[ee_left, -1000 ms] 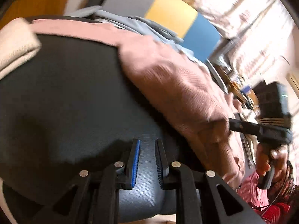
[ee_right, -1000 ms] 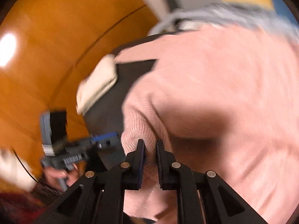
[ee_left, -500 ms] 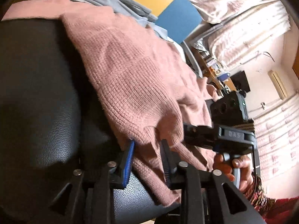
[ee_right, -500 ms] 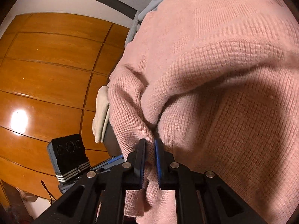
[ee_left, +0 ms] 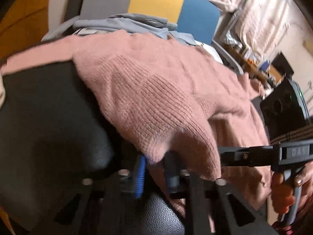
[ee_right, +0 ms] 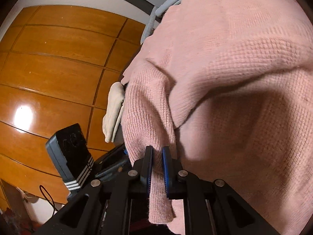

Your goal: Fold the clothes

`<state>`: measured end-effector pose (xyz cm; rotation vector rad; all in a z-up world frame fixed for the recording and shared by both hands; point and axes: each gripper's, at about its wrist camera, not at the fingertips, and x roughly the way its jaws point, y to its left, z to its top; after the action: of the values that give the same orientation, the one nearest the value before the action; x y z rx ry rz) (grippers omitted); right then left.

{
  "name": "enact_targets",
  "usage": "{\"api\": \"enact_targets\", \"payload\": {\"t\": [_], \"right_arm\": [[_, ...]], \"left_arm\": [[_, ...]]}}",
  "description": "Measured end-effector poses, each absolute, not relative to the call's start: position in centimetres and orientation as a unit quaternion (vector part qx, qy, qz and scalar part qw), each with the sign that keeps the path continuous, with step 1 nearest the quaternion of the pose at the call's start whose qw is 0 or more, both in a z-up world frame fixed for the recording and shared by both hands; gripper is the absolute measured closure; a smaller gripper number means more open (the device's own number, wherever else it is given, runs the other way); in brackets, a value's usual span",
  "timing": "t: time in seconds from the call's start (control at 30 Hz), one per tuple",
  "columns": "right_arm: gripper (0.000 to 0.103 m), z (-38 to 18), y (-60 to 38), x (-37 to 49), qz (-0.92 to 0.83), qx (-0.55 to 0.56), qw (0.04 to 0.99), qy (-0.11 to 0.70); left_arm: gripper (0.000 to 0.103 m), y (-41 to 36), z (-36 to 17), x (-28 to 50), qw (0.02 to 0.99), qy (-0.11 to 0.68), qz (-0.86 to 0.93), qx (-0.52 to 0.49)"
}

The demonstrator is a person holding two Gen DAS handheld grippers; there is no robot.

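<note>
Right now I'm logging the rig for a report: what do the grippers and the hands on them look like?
Both grippers are black, angular frames with silver screws; left gripper and right gripper carry blue ribbed finger pads. The right one's side reads "DAS" and holds a black camera box. A bare hand grips its handle.

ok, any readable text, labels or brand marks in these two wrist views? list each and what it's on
"DAS" (possibly "DAS" with a blurred first letter): raised lettering on the dark body of the right gripper, seen from the left wrist view at.
Nothing legible on the left gripper's camera block, the pink sweater, or the blurred background shelves.
</note>
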<state>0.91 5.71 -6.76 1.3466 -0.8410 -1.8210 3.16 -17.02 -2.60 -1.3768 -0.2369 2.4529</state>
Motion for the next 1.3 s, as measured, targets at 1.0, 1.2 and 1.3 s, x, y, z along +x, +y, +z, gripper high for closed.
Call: {"api": "enact_targets", "payload": {"t": [1.0, 1.2, 1.3], "right_arm": [[0.085, -4.2, -8.9, 3.8, -0.749, 0.503, 0.411, 0.130], [0.084, -1.3, -11.4, 6.2, -0.756, 0.428, 0.463, 0.179], [0.084, -1.7, -14.2, 6.9, -0.743, 0.416, 0.480, 0.214]], "left_arm": [[0.100, -35.0, -5.8, 6.7, 0.101, -0.203, 0.852, -0.472], [0.094, -35.6, -5.8, 7.1, 0.096, -0.208, 0.853, -0.469], [0.093, -35.7, -5.9, 7.0, 0.095, -0.215, 0.852, -0.468]]}}
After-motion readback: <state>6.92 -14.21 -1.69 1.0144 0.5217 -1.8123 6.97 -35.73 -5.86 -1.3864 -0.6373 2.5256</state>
